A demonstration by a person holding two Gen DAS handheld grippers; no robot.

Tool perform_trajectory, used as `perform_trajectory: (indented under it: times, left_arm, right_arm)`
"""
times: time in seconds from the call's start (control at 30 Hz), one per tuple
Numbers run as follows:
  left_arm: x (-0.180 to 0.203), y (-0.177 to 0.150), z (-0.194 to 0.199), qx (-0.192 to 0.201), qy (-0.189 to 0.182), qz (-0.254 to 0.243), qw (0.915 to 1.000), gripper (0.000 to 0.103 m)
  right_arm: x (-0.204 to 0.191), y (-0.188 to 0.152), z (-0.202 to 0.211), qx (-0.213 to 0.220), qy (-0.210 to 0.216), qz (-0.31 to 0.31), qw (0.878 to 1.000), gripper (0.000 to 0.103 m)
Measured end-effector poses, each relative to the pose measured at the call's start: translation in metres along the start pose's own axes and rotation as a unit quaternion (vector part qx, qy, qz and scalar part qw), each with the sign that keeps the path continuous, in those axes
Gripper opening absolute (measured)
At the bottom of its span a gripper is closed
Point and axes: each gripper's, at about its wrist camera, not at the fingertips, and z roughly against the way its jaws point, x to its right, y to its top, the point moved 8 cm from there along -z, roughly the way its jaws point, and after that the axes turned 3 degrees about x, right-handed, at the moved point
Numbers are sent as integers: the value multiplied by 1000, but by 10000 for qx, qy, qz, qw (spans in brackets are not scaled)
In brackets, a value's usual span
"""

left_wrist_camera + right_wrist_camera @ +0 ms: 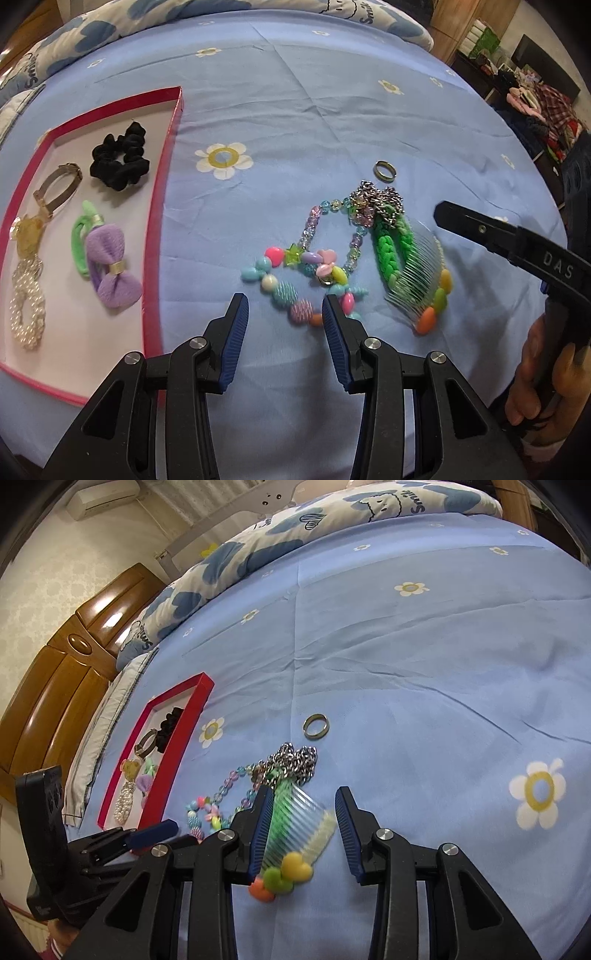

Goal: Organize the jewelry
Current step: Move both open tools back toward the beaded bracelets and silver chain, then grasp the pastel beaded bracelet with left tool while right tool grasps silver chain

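Observation:
A red tray (162,192) on the bed holds a black scrunchie (120,157), a purple bow tie (112,273), a pearl piece (27,314) and a metal band (59,184). On the blue sheet lie a colourful bead necklace (295,273), a green braid (391,247), a silver chain (376,201), a clear comb with coloured hearts (424,288) and a ring (385,171). My left gripper (284,317) is open just before the bead necklace. My right gripper (304,808) is open around the comb (295,830), which lies between the fingers. The ring (316,726) lies beyond it.
A patterned duvet (221,14) lies along the far edge of the bed. A wooden headboard (55,686) is at left in the right wrist view, with the red tray (184,734) in front of it. Furniture and clothes (535,107) stand off the bed's right side.

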Motion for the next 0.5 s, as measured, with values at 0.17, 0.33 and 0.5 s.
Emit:
perform_trajectory:
  times: [0.17, 0.33, 0.5]
  left_arm:
    - [-1, 3, -8, -12, 63, -50, 10000, 39]
    - [1, 4, -11, 38, 106, -177, 9998, 37]
    - [3, 7, -14, 115, -33, -214, 9997, 11]
  right_arm:
    - [-3, 8, -24, -156, -14, 83, 9998, 38]
    - [-8, 11, -50, -378, -56, 206, 9991, 38]
    - [-8, 13, -55, -305, -73, 244, 9992, 19]
